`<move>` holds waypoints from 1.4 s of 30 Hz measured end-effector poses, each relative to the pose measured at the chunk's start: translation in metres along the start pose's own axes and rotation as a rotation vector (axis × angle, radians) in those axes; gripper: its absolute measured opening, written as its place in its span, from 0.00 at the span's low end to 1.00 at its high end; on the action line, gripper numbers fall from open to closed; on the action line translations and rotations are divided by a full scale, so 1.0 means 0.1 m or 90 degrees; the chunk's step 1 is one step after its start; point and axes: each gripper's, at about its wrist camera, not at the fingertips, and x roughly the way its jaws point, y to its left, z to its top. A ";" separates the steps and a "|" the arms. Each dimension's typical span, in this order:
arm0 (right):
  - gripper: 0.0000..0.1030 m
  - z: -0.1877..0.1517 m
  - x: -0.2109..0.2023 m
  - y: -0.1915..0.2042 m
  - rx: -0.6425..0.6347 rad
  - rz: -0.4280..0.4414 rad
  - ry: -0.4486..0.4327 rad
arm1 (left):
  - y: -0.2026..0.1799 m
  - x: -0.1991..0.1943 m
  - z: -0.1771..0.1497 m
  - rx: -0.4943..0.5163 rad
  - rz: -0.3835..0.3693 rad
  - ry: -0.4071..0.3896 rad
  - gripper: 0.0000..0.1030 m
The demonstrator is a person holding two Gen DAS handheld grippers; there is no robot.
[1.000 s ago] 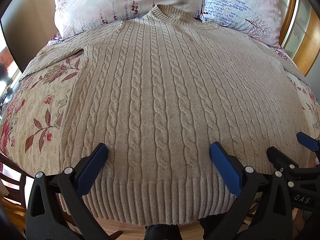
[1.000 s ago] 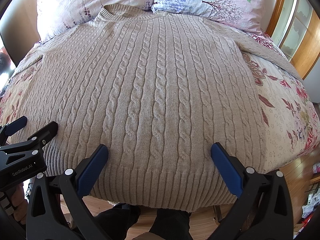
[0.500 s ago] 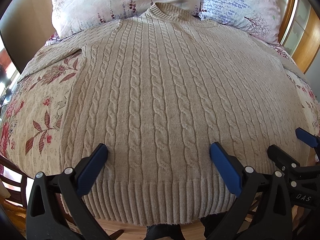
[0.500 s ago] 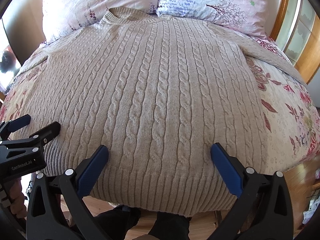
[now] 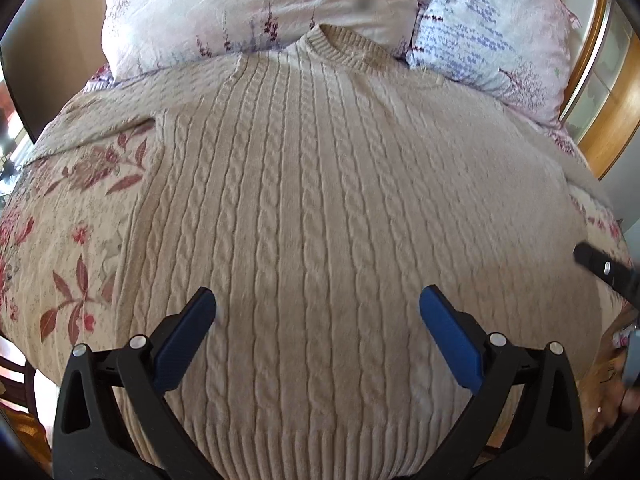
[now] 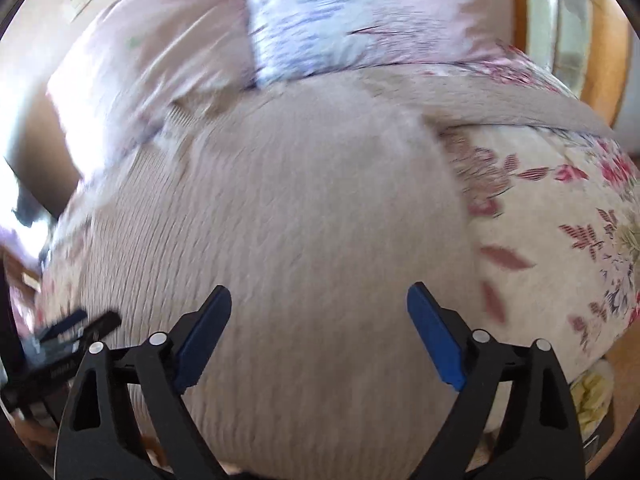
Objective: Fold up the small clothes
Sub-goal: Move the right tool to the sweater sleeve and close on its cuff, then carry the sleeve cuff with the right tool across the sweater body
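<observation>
Your left tongs (image 5: 318, 320) are spread wide with nothing between the blue pads (image 5: 188, 340), hovering over the lower body of a beige cable-knit sweater (image 5: 320, 200). The sweater lies flat and face up on the floral bedspread (image 5: 72, 208), its ribbed hem nearest you and beneath the tongs, its round neckline far ahead of them, touching the pillows. Ahead and to the left of the left tongs one sleeve runs out across the bedspread. A pink floral pillow (image 5: 248, 4) and a blue-patterned pillow (image 5: 492, 36) sit side by side beyond the collar. Your right tongs (image 6: 319, 312) are likewise released and hold nothing, poised over the sweater's (image 6: 300, 220) right half; this view is heavily blurred, so the knit pattern barely shows. To the right of the right tongs the bedspread (image 6: 560, 260) is uncovered, and the other sleeve stretches ahead and rightward. Each pair of tongs shows at the edge of the other's view.
</observation>
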 end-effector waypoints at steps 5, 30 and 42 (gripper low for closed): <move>0.80 0.53 0.01 -0.74 0.159 0.000 -0.030 | -0.14 -0.01 0.21 0.021 -0.012 -0.034 0.98; 0.22 1.16 0.43 -2.58 0.560 0.047 -0.103 | -0.23 0.28 0.60 -0.053 -0.116 -0.016 0.98; 0.11 1.43 0.25 -2.29 0.447 0.075 -0.174 | -0.10 0.31 0.62 -0.072 -0.109 -0.018 0.98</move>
